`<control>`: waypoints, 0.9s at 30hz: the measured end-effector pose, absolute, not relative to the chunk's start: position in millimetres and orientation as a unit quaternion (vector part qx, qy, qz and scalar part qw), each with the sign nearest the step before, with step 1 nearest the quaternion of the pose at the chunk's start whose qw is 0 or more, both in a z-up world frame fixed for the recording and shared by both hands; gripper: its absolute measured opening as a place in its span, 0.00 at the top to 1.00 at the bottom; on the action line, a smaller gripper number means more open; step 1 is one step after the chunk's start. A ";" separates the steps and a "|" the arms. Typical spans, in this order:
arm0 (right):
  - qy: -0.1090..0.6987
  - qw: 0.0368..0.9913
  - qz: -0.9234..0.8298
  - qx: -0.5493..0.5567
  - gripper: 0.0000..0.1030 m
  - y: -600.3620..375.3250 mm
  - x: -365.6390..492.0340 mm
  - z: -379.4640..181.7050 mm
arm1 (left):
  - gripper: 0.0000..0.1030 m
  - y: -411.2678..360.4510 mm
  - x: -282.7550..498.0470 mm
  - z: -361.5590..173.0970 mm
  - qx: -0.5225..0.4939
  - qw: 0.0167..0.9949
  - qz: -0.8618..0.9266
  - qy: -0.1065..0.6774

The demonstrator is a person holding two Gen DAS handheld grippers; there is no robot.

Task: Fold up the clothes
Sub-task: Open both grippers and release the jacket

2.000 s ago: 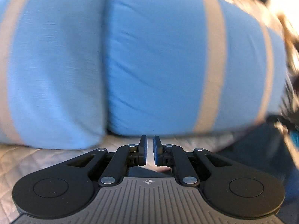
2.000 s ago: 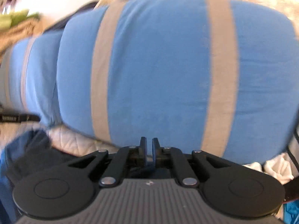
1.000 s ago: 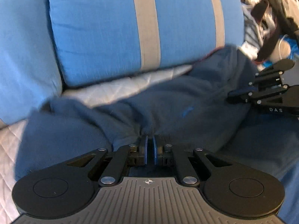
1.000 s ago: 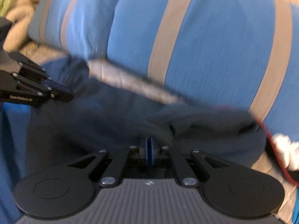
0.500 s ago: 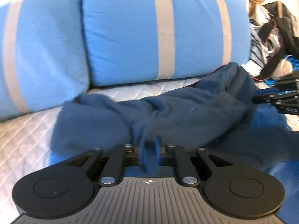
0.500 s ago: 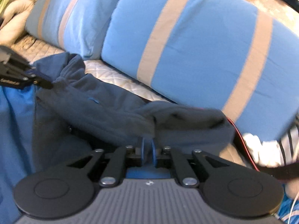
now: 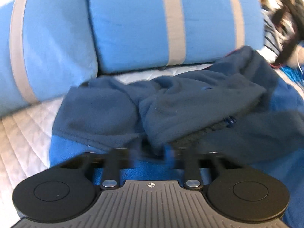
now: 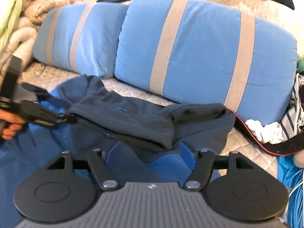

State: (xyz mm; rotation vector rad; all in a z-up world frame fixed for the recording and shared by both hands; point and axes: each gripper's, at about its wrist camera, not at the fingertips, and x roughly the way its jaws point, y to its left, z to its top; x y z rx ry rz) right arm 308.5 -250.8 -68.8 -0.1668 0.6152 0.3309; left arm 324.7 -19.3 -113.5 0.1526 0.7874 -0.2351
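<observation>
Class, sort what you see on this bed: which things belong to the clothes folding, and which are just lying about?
Folding job:
dark navy fleece garment
right claw
left claw

Lying about:
blue pillows with grey stripes
white crumpled cloth
black strap
beige knitted blanket

A dark navy fleece garment (image 7: 190,102) lies crumpled in a long heap just in front of the two light-blue pillows with pale stripes (image 8: 199,43), running roughly along their lower edge. Its fabric is thick and fuzzy, bunched into soft folds, with one rounded lump toward the left-hand pillow and a longer folded flap reaching toward the right-hand one, where an end rises against the pillow's corner. A small blue zipper pull (image 7: 230,121) shows at an open edge on the side away from the pillows. Below that edge, more of the same dark cloth spreads flatter.
</observation>
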 end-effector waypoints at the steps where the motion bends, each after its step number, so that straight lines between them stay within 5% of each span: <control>1: 0.300 0.936 0.164 -0.080 0.22 -252.0 304.8 -66.6 | 0.85 -18.0 324.3 -112.8 0.075 0.914 -0.112 0.382; 19: 0.298 0.943 0.119 -0.091 0.15 -288.6 239.9 -35.6 | 0.76 -6.1 300.4 -79.8 0.077 0.900 -0.061 0.425; 23: 0.300 0.942 0.123 -0.085 0.10 -288.6 220.5 -19.3 | 0.36 4.6 260.4 -38.7 0.078 0.921 -0.048 0.378; 27: 0.311 0.938 0.133 -0.074 0.00 -281.5 200.0 -5.4 | 0.20 13.7 222.4 3.3 0.079 0.937 -0.052 0.336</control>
